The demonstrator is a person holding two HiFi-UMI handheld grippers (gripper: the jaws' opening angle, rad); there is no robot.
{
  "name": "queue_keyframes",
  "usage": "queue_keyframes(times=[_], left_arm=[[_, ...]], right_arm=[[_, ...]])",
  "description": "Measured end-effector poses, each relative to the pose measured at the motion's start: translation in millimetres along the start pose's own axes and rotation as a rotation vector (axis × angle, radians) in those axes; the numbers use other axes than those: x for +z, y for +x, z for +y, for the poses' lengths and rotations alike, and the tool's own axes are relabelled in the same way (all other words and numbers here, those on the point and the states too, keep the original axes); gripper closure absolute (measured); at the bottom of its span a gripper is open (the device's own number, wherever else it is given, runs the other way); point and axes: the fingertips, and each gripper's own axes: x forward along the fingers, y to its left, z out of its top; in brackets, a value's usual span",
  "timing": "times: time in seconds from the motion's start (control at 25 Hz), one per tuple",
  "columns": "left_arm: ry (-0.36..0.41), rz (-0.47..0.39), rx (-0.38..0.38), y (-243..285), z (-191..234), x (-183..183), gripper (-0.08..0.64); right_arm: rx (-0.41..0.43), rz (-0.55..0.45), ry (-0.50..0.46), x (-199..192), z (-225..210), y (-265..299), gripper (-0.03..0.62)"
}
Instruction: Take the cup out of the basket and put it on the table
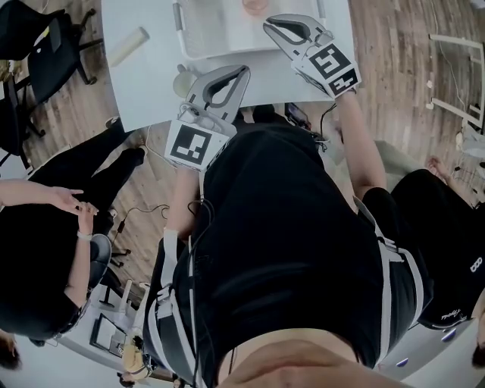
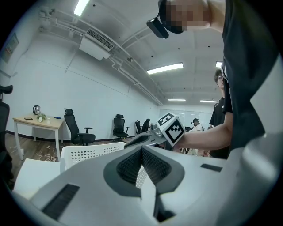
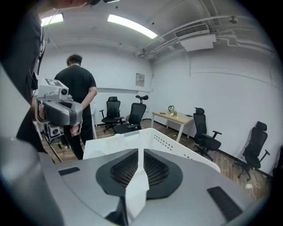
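Jaws together on left gripper [image 1: 243, 71], right gripper [image 1: 269, 26] (empty)

The basket [image 1: 220, 30] runs off the top edge. A pink thing [image 1: 255, 6] inside it is cut off too, too little to tell what. The right gripper [image 1: 268, 23] covers 1 corner of it.

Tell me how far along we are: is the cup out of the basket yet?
Nothing looks done yet. The left gripper and the right gripper are both shut and empty. The right gripper is over the white basket, where a pinkish thing, possibly the cup, shows at the frame's edge. Left: open, grip it, lift it out, set it on the table.
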Motion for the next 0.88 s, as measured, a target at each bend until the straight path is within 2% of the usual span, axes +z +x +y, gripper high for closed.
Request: queue_keyframes(times=[0.12, 0.36, 0.64, 0.88], left_arm=[[-0.018, 0.006, 0.004, -4, 1, -4, 0.538], [-0.041, 0.009, 0.002, -11, 3, -10, 0.538], [-0.050, 0.010, 0.013, -17, 3, -11, 0.538], [-0.041, 0.053, 0.039, -24, 9, -21, 0.538]], right_arm=[[0.021, 0.075, -0.036, -12, -9, 15, 0.519], [0.035, 0.163, -0.081, -21, -30, 46, 0.494], [0.074, 0.302, -0.190, -47, -41, 82, 0.482], [0.096, 0.383, -0.202, -76, -47, 106, 0.476]])
